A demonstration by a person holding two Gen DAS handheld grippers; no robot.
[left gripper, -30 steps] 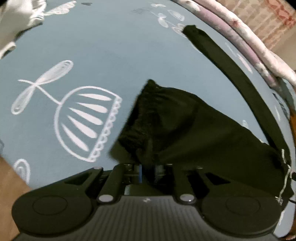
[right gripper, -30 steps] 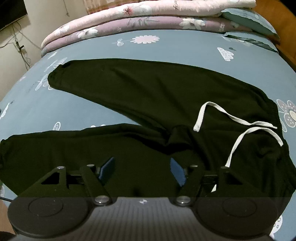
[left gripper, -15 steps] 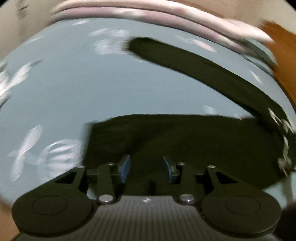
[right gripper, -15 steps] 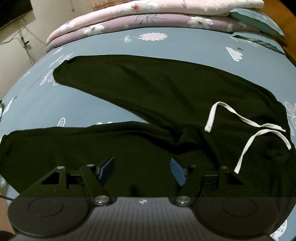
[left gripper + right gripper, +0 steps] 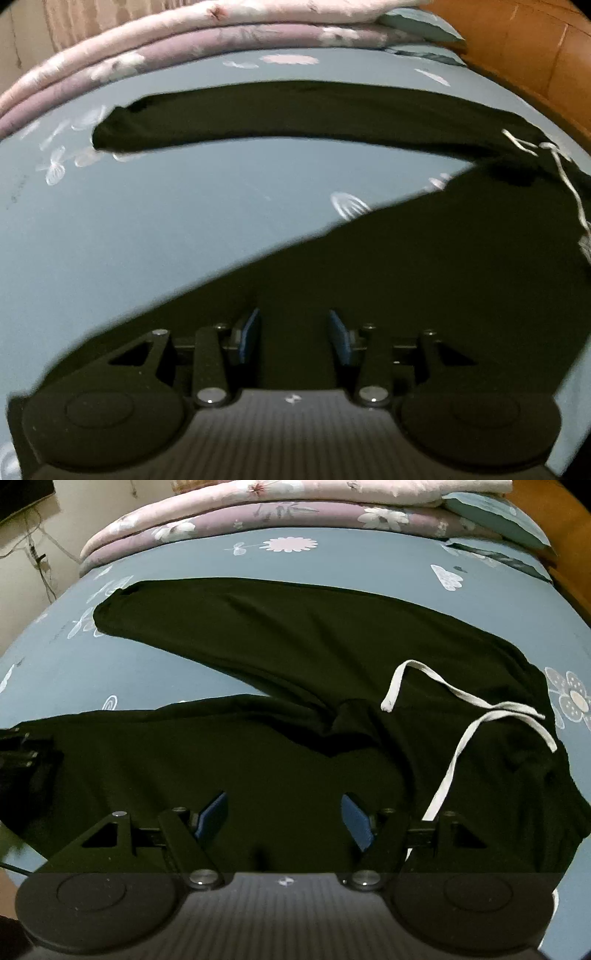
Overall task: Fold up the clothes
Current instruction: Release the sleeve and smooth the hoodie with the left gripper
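From my seat the bed (image 5: 332, 559) fills both views, its blue-grey sheet printed with white flowers and clouds; I find no writing or label I can read anywhere. On it lie the black trousers (image 5: 295, 657), matte and soft, spread flat with the two legs splayed apart in a V. The lower edge of the near leg is cut off behind both sets of tongs, and the dark cloth swallows most of its folds, so I can hardly read seams. Beyond the trousers, at the far edge of the bed, folded quilts (image 5: 280, 506) in pink and mauve floral cloth are stacked. A white flat drawstring (image 5: 454, 749) loops over the waistband end of the trousers, its lowest stretch hidden behind the right tongs (image 5: 282, 816). Those stand wide apart over the near leg, gripping nothing. The left tongs (image 5: 293, 336) are parted less widely, also over the near leg, with nothing between the blue pads (image 5: 251, 334). The left view is somewhat blurred.
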